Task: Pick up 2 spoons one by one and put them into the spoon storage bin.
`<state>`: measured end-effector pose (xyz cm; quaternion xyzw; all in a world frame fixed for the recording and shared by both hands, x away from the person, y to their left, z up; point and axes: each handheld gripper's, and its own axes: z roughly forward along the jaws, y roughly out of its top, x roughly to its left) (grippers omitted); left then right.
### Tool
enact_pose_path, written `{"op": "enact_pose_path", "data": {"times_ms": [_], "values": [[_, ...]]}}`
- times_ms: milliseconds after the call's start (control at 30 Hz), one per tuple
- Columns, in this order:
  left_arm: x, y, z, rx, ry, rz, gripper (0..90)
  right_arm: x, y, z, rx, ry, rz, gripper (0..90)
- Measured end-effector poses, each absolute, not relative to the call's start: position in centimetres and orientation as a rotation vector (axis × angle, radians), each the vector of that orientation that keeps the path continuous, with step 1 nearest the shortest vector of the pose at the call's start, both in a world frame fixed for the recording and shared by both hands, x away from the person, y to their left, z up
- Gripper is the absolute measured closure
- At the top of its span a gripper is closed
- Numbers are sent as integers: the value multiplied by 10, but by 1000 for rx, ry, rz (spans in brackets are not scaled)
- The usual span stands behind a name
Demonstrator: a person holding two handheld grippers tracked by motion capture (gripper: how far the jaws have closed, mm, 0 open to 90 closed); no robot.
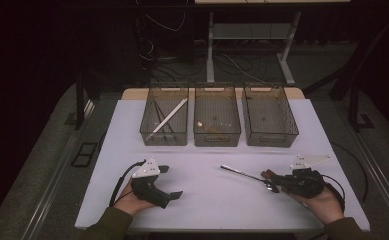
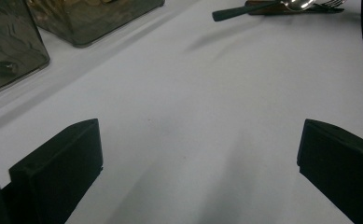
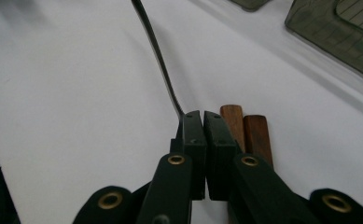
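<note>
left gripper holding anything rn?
No: in the left gripper view the left gripper has its jaws spread wide apart with only bare white table between them.

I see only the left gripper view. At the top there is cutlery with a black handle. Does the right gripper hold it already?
Observer: Yes. In the right gripper view the right gripper is shut on the thin neck of the black-handled utensil.
Operator: What is the brown thing beside it?
Observer: Two wooden handles lie side by side on the table, just beside the closed jaws.
Operator: What is inside the bin at my far left?
Observer: In the high view the left bin holds a long white stick, lying slantwise.
</note>
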<state>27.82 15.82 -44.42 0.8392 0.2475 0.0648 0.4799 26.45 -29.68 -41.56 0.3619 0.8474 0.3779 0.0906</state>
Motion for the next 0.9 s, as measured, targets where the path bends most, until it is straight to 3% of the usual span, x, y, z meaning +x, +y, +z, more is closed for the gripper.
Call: {"op": "enact_pose_path", "data": {"times_ms": [900], "values": [[278, 157, -444, 2052, 600, 168, 0, 292, -289, -388, 1155, 2360, 1173, 887]]}}
